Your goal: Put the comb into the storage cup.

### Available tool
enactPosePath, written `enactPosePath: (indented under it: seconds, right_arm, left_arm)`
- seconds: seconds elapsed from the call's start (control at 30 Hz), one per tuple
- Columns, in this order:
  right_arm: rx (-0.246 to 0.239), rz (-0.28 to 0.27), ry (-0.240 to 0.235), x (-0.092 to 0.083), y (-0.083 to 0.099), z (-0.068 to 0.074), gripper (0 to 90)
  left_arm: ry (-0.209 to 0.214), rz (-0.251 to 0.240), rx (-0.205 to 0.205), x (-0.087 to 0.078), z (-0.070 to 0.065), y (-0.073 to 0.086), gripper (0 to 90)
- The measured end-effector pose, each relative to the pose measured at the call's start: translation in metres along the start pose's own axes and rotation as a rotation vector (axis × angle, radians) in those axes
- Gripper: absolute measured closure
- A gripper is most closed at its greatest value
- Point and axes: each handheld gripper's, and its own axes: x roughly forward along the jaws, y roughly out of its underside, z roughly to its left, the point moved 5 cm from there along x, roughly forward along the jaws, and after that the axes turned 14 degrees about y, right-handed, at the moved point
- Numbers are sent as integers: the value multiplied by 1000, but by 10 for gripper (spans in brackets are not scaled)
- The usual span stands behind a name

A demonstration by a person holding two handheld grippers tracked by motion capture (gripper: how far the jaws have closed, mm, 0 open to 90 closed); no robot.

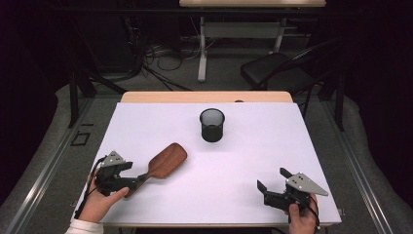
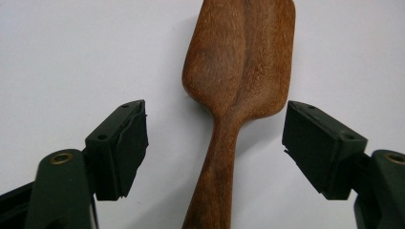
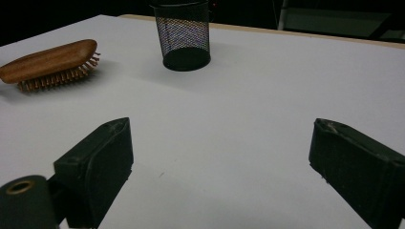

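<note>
While the left gripper (image 2: 215, 148) stands spread around the wooden hairbrush (image 1: 165, 162) handle, pads clear, centring before squeezing looks wise. Right gripper (image 3: 219, 162) rests apart, empty.

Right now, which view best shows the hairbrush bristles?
The right gripper view: the hairbrush lies side-on, its bristles facing down on the table. The high view and left gripper view show its smooth wooden back and handle.
</note>
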Motion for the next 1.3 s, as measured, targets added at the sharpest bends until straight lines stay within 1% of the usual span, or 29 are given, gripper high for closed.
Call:
enactPosePath:
  seconds: [0.03,0.1,0.2,0.23,0.27,0.43,0.47,0.5,0.63,0.77,0.83,0.87,0.93,0.97,1.03,1.1,1.17,1.2,1.3]
  right_arm:
    - [1,1,0,0,0,0,76]
    - [-2,1,4,1,0,0,79]
    - [1,5,4,1,1,-1,79]
    - [3,6,5,1,1,-1,79]
    - [3,6,6,1,1,-1,80]
    - [11,12,7,2,2,-2,80]
    - [9,13,8,2,2,-2,80]
    - [12,11,7,2,2,-2,81]
    - [13,14,8,2,2,-3,86]
    - [14,19,10,2,2,-3,86]
    - [14,22,10,2,3,-3,86]
    - [14,22,10,2,3,-3,86]
    - [19,21,10,2,3,-3,87]
    - [19,24,9,2,3,-3,87]
    - [20,25,9,2,3,-3,88]
    - [21,22,9,3,3,-3,88]
    - [24,21,8,3,3,-3,88]
    - [24,21,8,3,3,-3,88]
    - [24,19,8,4,3,-3,88]
  left_arm:
    - [6,15,-6,1,0,0,193]
    - [8,36,-15,5,3,2,183]
    - [13,47,-25,7,3,2,183]
    - [14,53,-21,7,4,1,180]
    - [17,51,-29,8,3,0,177]
    - [20,52,-27,10,2,-7,157]
    - [26,67,-26,10,2,-7,157]
    - [30,68,-36,12,1,-8,158]
    - [28,117,-36,14,2,-9,159]
    - [21,139,-39,15,4,-11,159]
    - [29,152,-39,15,5,-13,159]
    - [21,149,-41,15,5,-14,159]
    - [38,167,-21,14,5,-14,158]
    - [30,168,-16,14,5,-15,158]
    - [32,170,-17,14,5,-15,158]
    - [27,185,-2,15,5,-16,159]
    - [26,188,4,15,4,-16,159]
    - [21,194,6,16,4,-16,159]
    - [25,200,4,17,4,-17,162]
